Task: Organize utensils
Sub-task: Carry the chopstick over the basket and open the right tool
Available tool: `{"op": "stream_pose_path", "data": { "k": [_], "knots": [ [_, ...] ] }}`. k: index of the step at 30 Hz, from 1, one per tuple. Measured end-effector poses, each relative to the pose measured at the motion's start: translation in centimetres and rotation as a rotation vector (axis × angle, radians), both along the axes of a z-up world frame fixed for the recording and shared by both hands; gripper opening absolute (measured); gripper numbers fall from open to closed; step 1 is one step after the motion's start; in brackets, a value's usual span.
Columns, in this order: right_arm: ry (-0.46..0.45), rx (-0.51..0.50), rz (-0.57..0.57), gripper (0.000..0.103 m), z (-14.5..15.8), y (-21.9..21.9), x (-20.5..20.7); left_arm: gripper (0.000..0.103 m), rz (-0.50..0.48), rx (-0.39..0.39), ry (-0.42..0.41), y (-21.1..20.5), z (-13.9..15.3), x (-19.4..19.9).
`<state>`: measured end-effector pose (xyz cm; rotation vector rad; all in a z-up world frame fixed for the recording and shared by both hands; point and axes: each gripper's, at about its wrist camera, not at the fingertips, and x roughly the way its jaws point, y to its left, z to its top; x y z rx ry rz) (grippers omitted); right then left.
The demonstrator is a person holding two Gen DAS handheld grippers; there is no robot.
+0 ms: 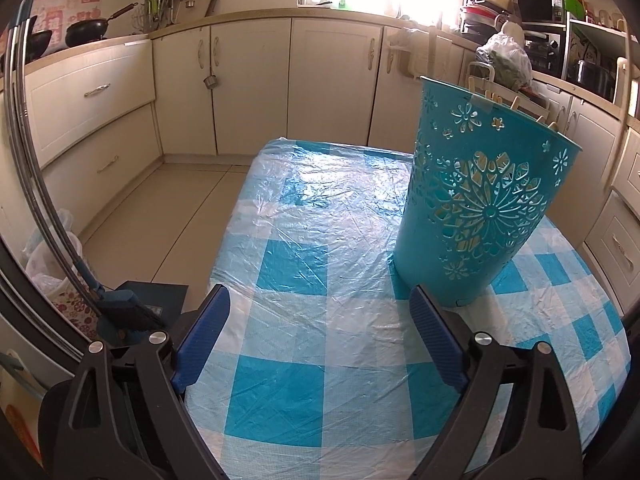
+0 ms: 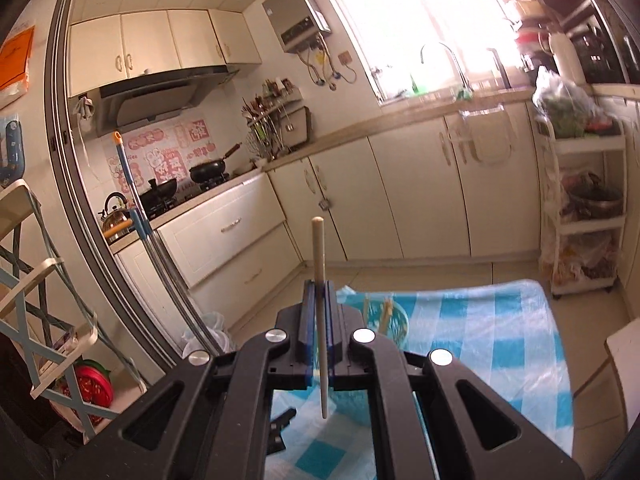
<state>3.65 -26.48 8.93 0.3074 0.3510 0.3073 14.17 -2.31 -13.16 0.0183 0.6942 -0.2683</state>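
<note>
Above the checked worktop [image 2: 500, 332], the right tool [image 2: 318, 320] is clamped tight on an upright chopstick [image 2: 319, 264]. Centre it over the teal holder [image 1: 480, 200], tip down, before letting go. Left tool [image 1: 320, 332] gapes empty.

The table [image 1: 304, 240] with its blue and white checked cover is mostly bare, so there is lots of room in the middle and on the left side. The tall blue basket [image 1: 476, 200] stands on the right side and blocks the way there. Wooden sticks [image 1: 516, 104] poke up out of its top, so part of the opening is filled.
</note>
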Motion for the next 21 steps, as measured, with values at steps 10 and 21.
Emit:
{"op": "stream_pose_path", "data": {
  "k": [10, 21],
  "knots": [
    [0.014, -0.124, -0.029, 0.005, -1.4, 2.4, 5.3, 0.089, -0.003, -0.002, 0.002, -0.1, -0.1, -0.1],
    [0.275, -0.170, -0.057, 0.006, -10.1, 2.9, 10.2, 0.095, -0.018, -0.018, 0.017, -0.3, 1.4, -0.6]
  ]
}}
